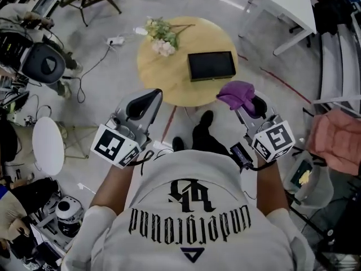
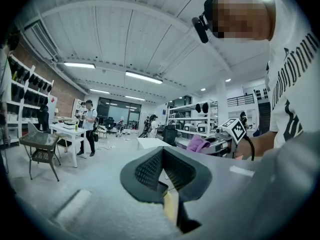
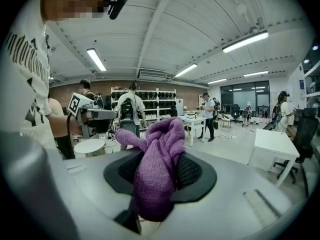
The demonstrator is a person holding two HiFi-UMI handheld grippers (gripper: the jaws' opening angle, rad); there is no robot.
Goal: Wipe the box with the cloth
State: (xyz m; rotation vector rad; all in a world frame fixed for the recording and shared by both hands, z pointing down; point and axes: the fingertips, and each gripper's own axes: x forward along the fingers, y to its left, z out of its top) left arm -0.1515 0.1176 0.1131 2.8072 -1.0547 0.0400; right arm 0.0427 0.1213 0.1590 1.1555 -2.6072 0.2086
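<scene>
Cloth (image 1: 238,94) bunches purple in the right gripper (image 1: 254,107), pinched between its jaws; the left gripper (image 1: 151,99) has its jaws pressed together on nothing. Both hang short of the round table (image 1: 163,78), where the black box (image 1: 211,65) lies near the flowers (image 1: 159,35) — unwiped, I judge. Approach step: the next move calls for carrying the cloth forward and down onto the box top.

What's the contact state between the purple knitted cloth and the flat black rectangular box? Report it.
Apart. The head view shows bare wooden tabletop between the black box and the purple cloth, which the right gripper holds.
</scene>
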